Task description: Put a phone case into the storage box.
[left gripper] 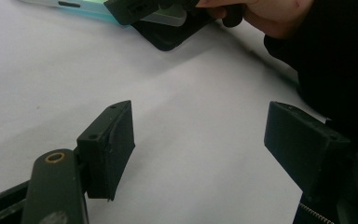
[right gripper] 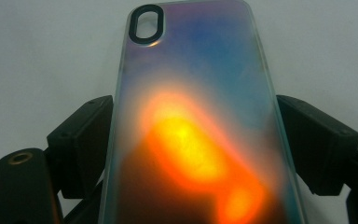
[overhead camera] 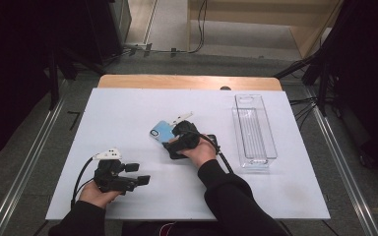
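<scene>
The phone case (right gripper: 200, 121) lies flat near the middle of the white surface (overhead camera: 128, 113), a little toward the far edge, its camera cut-out pointing away from me. It looks like a thin, light shell, glossy on the back with clear, softer rims, so I judge it flexes if squeezed hard and slides easily on this smooth sheet. The long side rims are the place to take it, low on the body where it is stiffest, not across the glossy back. My right tongs (right gripper: 196, 149) straddle exactly those rims in the right gripper view: one pad sits at each long edge, right against or just beside it, and I cannot tell whether they already bite, so I count them as spread around the case, not pinching it. From the high view the right hand (overhead camera: 197, 147) covers the near end of the case. My left tongs (left gripper: 200, 154) rest toward the near left corner of the surface, spread wide with nothing between the pads, held low over bare sheet. A clear plastic bin (overhead camera: 254, 130) stands along the right edge, well apart from the case, a likely place for it, I judge.
</scene>
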Action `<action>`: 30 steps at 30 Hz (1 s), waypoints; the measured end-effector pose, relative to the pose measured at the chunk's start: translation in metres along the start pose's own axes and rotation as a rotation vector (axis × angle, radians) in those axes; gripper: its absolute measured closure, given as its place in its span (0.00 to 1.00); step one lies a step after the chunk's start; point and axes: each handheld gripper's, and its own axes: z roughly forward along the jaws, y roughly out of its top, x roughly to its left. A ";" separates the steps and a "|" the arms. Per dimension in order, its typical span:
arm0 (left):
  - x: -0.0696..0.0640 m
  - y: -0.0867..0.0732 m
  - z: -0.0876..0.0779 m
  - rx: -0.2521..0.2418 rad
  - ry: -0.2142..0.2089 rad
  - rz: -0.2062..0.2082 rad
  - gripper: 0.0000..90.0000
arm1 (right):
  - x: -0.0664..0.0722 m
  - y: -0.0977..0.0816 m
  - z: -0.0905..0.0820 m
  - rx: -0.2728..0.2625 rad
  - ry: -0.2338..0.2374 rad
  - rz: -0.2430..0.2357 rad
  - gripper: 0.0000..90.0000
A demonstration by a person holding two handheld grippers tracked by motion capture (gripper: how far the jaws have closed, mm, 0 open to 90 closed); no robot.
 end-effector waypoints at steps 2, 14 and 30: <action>0.000 0.000 0.000 0.002 -0.001 0.001 0.28 | 0.000 0.000 0.000 0.000 0.000 0.000 0.16; 0.000 0.000 0.001 0.005 -0.003 0.000 0.28 | -0.005 0.002 -0.004 0.004 0.023 0.022 0.16; 0.001 0.007 0.006 0.012 -0.015 -0.056 0.28 | -0.010 0.004 -0.052 -0.027 0.091 0.098 0.17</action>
